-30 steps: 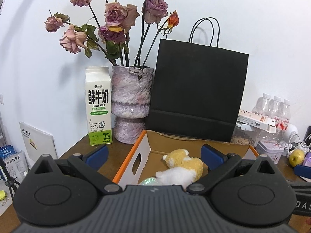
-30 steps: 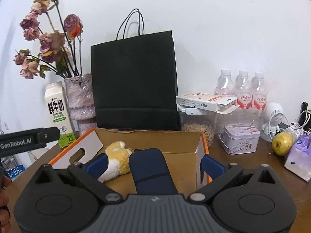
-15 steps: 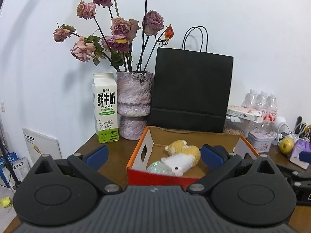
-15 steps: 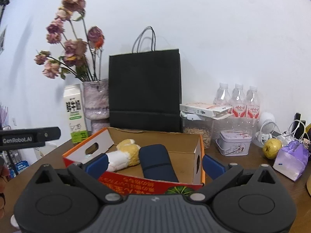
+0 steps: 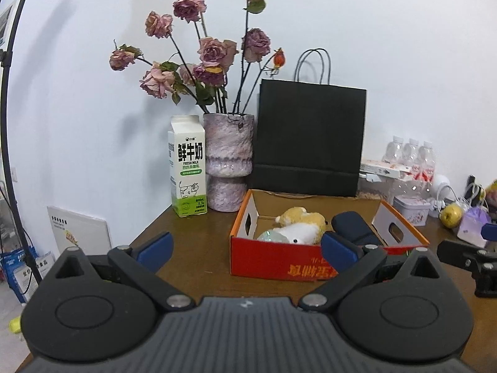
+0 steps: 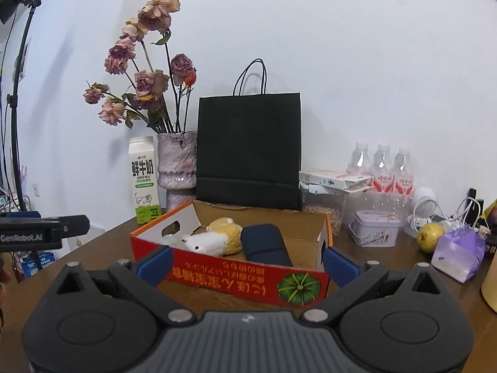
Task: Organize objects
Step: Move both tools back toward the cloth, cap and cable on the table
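A red and orange cardboard box [image 5: 279, 269] [image 6: 236, 275] stands on the brown table [image 5: 202, 248]. Inside lie a yellow and white plush toy [image 5: 303, 227] [image 6: 217, 239], a pale green roundish object [image 5: 268, 236] and a dark blue case [image 5: 354, 230] [image 6: 264, 245]. My left gripper [image 5: 247, 248] is open and empty, a little short of the box's front left. My right gripper [image 6: 247, 262] is open and empty too, in front of the box's near wall. The right gripper's side shows at the right edge of the left wrist view [image 5: 466, 255].
Along the wall stand a milk carton [image 5: 187, 166], a vase of dried roses [image 5: 228, 161], a black paper bag [image 5: 310, 136], water bottles [image 6: 383, 168], a clear jar [image 6: 323, 211], a tin [image 6: 376, 228], a yellow fruit [image 6: 430, 237] and a purple packet [image 6: 459, 250]. The table's left edge drops off near a light stand [image 5: 9, 124].
Both grippers have drawn back and up from over the box; the box's red front wall has come into view. Both stay open and empty.
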Motion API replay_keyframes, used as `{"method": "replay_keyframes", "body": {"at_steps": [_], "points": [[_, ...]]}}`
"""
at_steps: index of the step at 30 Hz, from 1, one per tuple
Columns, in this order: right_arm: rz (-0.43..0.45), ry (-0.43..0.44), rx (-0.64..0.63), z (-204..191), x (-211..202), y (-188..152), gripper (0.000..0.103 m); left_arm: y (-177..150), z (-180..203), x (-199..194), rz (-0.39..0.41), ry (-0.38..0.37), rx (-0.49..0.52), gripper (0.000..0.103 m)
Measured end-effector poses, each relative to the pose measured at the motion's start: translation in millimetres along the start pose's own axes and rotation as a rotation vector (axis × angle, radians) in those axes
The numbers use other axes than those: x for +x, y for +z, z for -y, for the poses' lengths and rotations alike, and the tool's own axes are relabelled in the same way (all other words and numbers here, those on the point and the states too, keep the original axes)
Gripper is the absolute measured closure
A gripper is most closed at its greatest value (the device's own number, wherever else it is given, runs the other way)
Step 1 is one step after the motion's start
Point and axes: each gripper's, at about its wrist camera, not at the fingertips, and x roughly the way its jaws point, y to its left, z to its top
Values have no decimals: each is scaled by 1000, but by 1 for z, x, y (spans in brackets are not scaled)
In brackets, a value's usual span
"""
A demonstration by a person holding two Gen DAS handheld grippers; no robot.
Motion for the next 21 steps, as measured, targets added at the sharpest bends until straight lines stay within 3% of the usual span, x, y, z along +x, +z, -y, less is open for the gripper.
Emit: {"method": "replay_keyframes", "body": {"at_steps": [9,21], "points": [[-32,12,0,-11,-10,-24,0,-26,0,-16,-1,-33,54,0],[-59,32,-29,-35,-29,-55,0,-55,-21,-28,-79,-61,54,0]]}}
